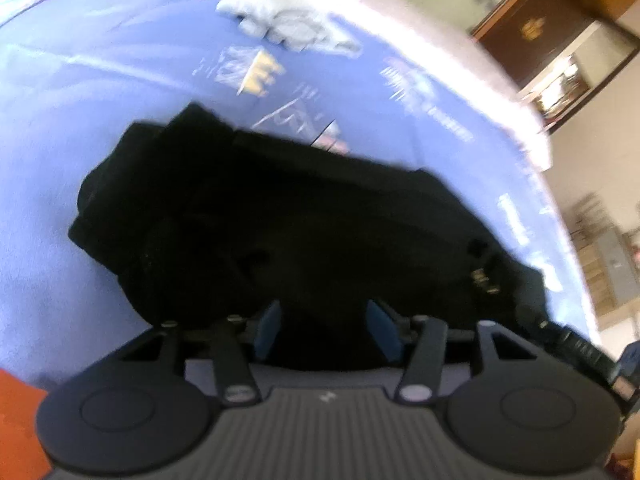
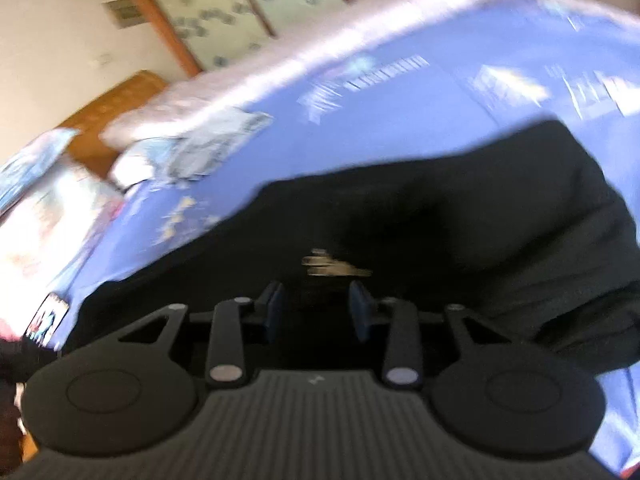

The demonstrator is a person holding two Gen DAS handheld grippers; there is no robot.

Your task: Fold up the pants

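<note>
Black pants (image 1: 280,208) lie bunched on a blue printed bedsheet (image 1: 100,80). My left gripper (image 1: 323,306) hangs just over their near edge, its blue pads (image 1: 270,326) apart, with dark cloth behind the gap and nothing pinched. In the right wrist view the pants (image 2: 480,220) fill the middle and right. My right gripper (image 2: 315,288) is low over them, its pads (image 2: 360,312) apart. A small brass-coloured fastener (image 2: 328,266) shows just beyond its tips; the same fastener (image 1: 486,280) appears at the pants' right end in the left wrist view. Both views are blurred.
A grey crumpled garment (image 1: 288,24) lies farther back on the sheet. Another pale blue cloth (image 2: 212,152) sits near the bed's edge. A dark wooden cabinet (image 1: 540,28) stands beyond the bed. Something orange (image 1: 16,408) shows at the lower left.
</note>
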